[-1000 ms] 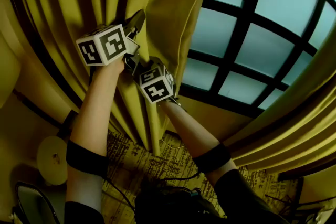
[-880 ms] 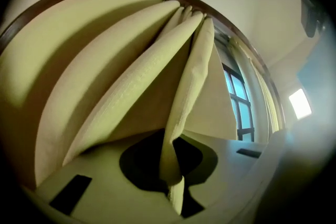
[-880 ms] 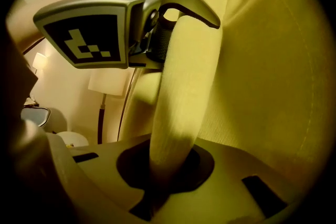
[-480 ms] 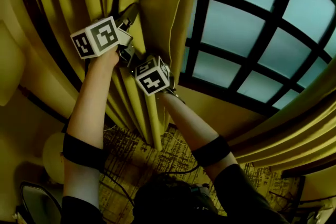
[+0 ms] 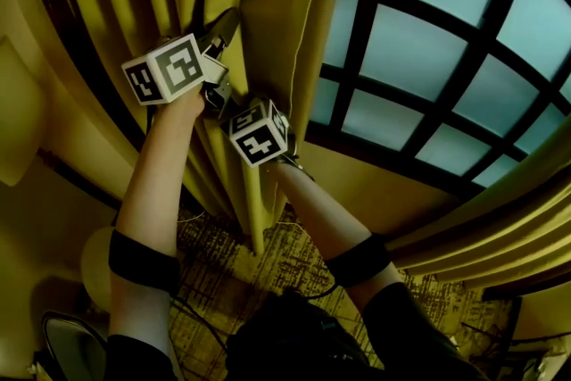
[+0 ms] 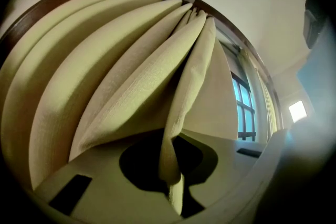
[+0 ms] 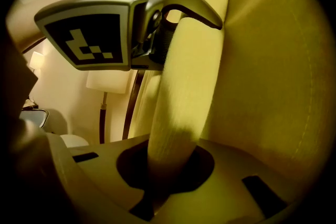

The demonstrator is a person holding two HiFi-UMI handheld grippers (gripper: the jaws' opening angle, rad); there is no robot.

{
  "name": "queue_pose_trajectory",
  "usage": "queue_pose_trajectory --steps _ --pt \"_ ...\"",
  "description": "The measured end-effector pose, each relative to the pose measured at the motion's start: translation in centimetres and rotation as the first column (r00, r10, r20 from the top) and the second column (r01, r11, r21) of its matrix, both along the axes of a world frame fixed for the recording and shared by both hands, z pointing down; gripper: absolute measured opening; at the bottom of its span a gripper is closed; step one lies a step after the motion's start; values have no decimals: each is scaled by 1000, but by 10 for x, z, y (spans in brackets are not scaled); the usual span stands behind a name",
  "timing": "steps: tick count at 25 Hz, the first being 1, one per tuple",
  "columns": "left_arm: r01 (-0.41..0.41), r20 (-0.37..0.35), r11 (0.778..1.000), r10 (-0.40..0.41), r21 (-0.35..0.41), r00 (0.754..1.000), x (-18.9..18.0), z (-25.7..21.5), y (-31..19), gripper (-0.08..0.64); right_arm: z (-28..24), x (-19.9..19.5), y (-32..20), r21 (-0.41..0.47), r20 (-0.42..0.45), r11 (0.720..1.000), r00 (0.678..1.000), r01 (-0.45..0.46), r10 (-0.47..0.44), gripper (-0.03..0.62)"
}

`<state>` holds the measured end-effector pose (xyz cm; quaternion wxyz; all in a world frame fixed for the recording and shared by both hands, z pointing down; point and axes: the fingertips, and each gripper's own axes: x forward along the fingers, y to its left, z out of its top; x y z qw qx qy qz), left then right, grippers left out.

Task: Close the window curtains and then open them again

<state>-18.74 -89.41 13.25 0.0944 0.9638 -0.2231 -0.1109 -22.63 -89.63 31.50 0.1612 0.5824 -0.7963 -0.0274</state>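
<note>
- The left gripper [image 6: 175, 186] is clamped shut on a thin fold of the yellow curtain [image 5: 277, 4], near its window-side edge.
- The right gripper [image 7: 157, 181] pinches a thicker fold just below, beside the window [image 5: 419, 58].

Head view: top edge cuts off the curtain [image 5: 268, 4]; its folds conceal the left tool [image 5: 220, 24] tips; the marker cube [image 5: 259, 131] hides the right tool [image 7: 167, 178] jaws. Left gripper view: right margin blurred.
</note>
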Motion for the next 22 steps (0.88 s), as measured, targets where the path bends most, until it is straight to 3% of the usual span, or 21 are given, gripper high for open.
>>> queue_pose_trajectory --steps 14,22 --pt "29 -2 999 -29 44 1000 9 0 -7 8 0 10 -15 57 -6 998 1000 27 -26 26" --pt "-11 8 998 11 56 1000 1 -2 -28 8 -3 1 -39 65 -2 998 1000 -17 17 26"
